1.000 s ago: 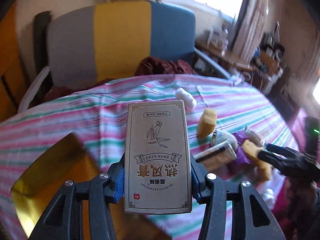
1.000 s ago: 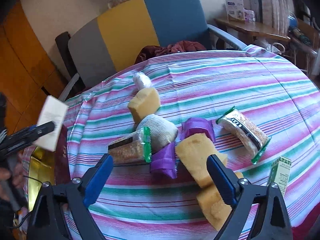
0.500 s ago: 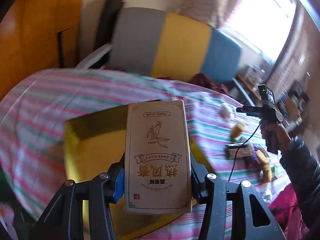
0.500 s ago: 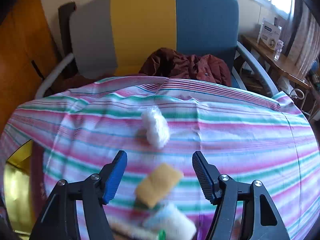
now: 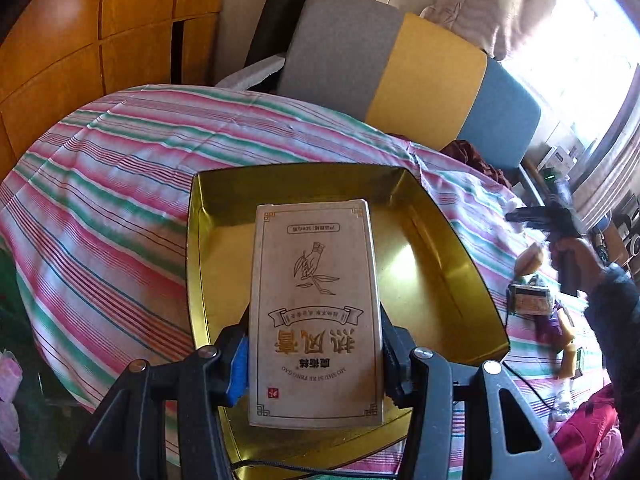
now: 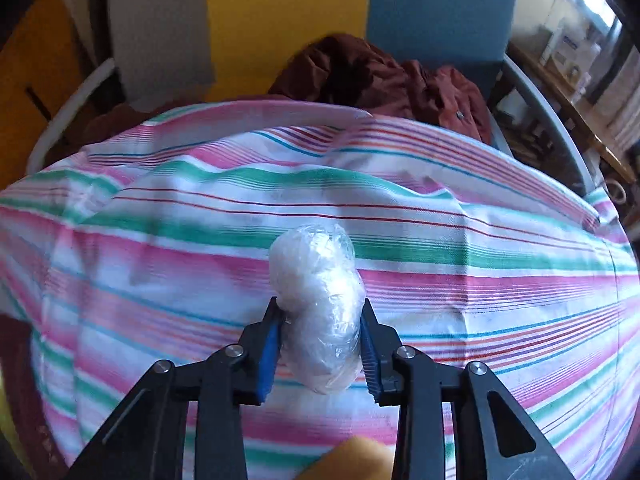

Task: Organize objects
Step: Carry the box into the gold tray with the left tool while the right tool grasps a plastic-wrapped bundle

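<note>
My left gripper [image 5: 314, 354] is shut on a tall beige carton [image 5: 314, 312] with gold Chinese print and holds it over the open gold tin tray [image 5: 448, 264] on the striped tablecloth. My right gripper [image 6: 320, 344] has its blue pads closed against a white plastic-wrapped bundle [image 6: 320, 296] lying on the cloth. In the left wrist view the right gripper [image 5: 540, 216] is far right, above a yellow sponge [image 5: 530, 262] and a grain packet [image 5: 528, 300].
A grey, yellow and blue armchair [image 6: 280, 12] with a maroon garment [image 6: 384, 76] stands behind the table. A yellow sponge [image 6: 352, 460] lies below my right gripper. Purple and yellow items [image 5: 560, 332] lie at the table's right. Wooden cabinets [image 5: 100, 32] are at left.
My left gripper has carried the carton leftward over the gold tray. My right gripper has moved forward past the sponges to the white bundle and closed on it.
</note>
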`<action>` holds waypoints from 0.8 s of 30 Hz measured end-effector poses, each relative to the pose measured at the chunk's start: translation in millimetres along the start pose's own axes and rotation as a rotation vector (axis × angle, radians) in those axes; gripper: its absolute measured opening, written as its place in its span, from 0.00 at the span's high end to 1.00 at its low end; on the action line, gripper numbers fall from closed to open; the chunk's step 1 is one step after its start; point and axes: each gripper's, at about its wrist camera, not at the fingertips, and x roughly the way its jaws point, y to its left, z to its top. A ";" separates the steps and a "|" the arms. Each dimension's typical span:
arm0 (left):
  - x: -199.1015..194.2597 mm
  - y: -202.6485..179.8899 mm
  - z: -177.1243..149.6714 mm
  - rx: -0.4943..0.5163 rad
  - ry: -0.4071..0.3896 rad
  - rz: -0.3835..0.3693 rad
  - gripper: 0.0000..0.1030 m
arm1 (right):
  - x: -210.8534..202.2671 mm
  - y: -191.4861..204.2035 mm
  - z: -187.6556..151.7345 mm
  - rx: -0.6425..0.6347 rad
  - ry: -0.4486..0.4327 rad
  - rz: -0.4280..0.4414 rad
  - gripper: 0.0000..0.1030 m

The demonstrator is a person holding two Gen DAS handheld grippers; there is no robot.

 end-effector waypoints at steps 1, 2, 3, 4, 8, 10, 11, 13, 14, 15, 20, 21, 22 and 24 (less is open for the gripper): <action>2.7 -0.3 -2.4 -0.002 0.005 -0.005 0.50 | -11.3 5.2 -4.8 -0.021 -0.020 0.012 0.66; 1.5 -1.6 -3.2 -0.004 0.007 -0.010 0.50 | -29.5 13.2 -14.7 -0.052 -0.039 0.042 0.66; 2.3 -2.1 -3.6 -0.005 0.008 -0.012 0.50 | -44.3 19.6 -24.3 -0.073 -0.054 0.074 0.66; 2.4 -4.0 -4.3 -0.006 0.008 -0.013 0.50 | -55.0 25.9 -32.3 -0.089 -0.063 0.101 0.66; 1.7 -1.9 -9.2 -0.024 0.008 -0.011 0.50 | -97.7 55.3 -92.9 -0.193 -0.057 0.222 0.66; 0.4 1.3 -11.5 -0.036 0.007 -0.004 0.50 | -108.1 68.4 -131.2 -0.234 -0.033 0.264 0.66; -0.6 4.9 -12.7 -0.050 0.006 0.001 0.50 | -110.0 73.3 -149.9 -0.246 -0.015 0.283 0.66; -1.7 9.1 -11.8 -0.074 0.005 -0.001 0.50 | -110.4 80.7 -189.7 -0.272 0.015 0.282 0.66; -1.9 10.6 -10.7 -0.080 0.004 0.000 0.50 | -108.1 81.4 -204.0 -0.277 0.026 0.264 0.66; -1.7 12.2 -9.3 -0.086 0.001 0.009 0.50 | -105.0 80.2 -215.1 -0.272 0.036 0.255 0.66; 9.4 20.2 7.3 -0.119 0.004 0.054 0.50 | -93.5 71.0 -247.0 -0.259 0.028 0.232 0.65; 12.4 20.8 10.8 -0.116 -0.002 0.080 0.50 | -94.7 72.0 -246.9 -0.268 0.020 0.224 0.66; 17.8 21.5 15.6 -0.115 0.000 0.104 0.50 | -94.9 72.9 -246.2 -0.285 0.007 0.211 0.66; 28.8 25.0 22.7 -0.137 0.015 0.116 0.50 | -93.9 73.8 -248.0 -0.297 -0.001 0.207 0.66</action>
